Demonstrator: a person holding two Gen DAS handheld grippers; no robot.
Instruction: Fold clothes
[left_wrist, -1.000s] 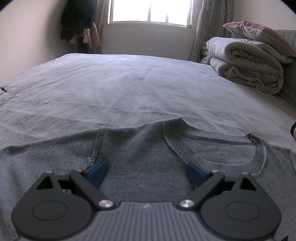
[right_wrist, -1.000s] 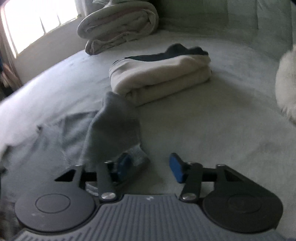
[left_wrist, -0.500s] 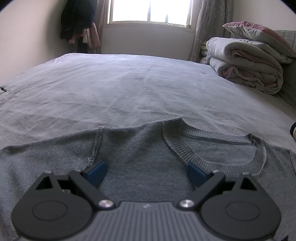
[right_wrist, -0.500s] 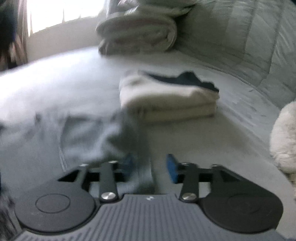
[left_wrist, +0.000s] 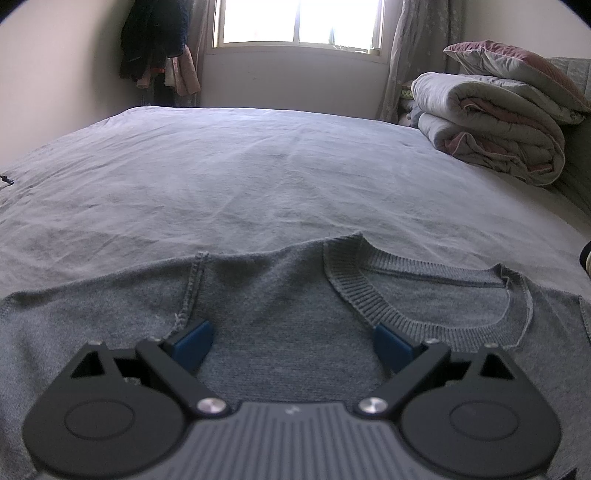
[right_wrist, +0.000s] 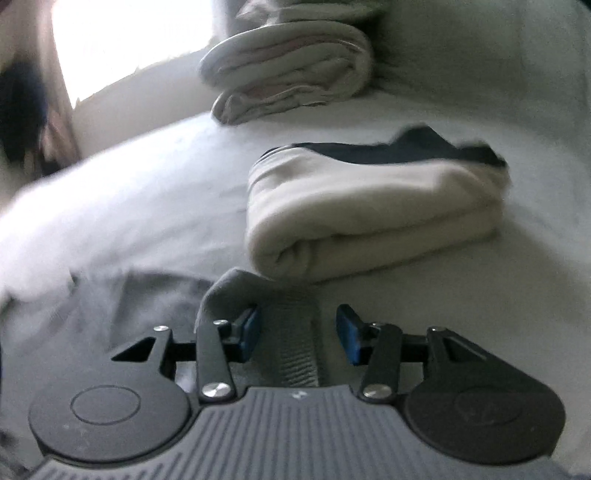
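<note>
Grey sweater (left_wrist: 280, 302): lay flat on the bed sheet (left_wrist: 258, 177), ribbed neckline (left_wrist: 373, 295) toward the window; shoulder seam ran down to the left fingertip; knit filled the lower part of the left wrist view.
Left gripper (left_wrist: 293, 341): hung low over the sweater's chest, just below the collar; jaws spread wide; blue fingertips (left_wrist: 194, 341) stood far apart with only flat cloth between them; nothing was gripped.
Bed sheet: grey, lightly creased; stretched from the sweater to the far wall.
Rolled quilt (left_wrist: 495, 129): sat at the right edge of the bed, a pillow (left_wrist: 517, 62) resting on top.
Window (left_wrist: 297, 22): bright, in the far wall; curtain to its right; dark hanging clothes (left_wrist: 155, 40) in the left corner.

Grey sweater, right wrist view (right_wrist: 155, 306): sleeve bunched up in a hump; ribbed cuff (right_wrist: 299, 350) lay between the two blue pads; view was blurred.
Right gripper (right_wrist: 297, 332): jaws part open around the cuff; left pad (right_wrist: 249, 332) touched the cloth, right pad stood clear of it; no clamp was made.
Folded cream garment (right_wrist: 369, 218): lay just beyond the sleeve, a dark garment (right_wrist: 399, 147) stacked on it.
Rolled quilt, right wrist view (right_wrist: 291, 77): sat further back near the window.
</note>
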